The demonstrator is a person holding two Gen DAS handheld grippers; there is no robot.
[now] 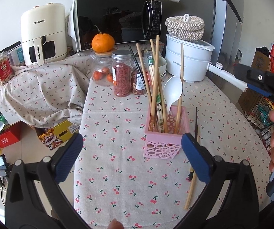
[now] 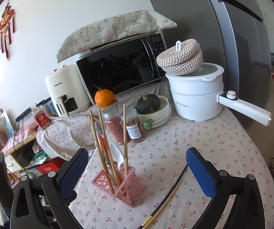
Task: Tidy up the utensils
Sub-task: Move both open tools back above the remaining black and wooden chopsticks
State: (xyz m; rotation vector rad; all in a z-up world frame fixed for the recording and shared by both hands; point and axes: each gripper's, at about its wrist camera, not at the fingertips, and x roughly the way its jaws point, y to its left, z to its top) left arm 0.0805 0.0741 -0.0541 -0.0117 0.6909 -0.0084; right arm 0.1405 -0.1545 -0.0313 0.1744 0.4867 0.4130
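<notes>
Tongs L [image 1: 132,153] & R [image 2: 137,167] both spread wide, empty, hovering over counter [image 1: 117,114] w/ cherry cloth. Pink holder [image 1: 164,139] just ahead of L tongs, holding wooden chopsticks [image 1: 157,80] + white spoon [image 1: 172,93]. Black & wooden chopstick pair [image 2: 172,192] flat just right of holder. Jars [image 1: 121,74] behind holder.

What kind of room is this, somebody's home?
Most likely a home kitchen or dining corner: a microwave and an air fryer stand on a cherry-print tablecloth, beside a tall fridge, with a pink utensil holder in front.
</notes>
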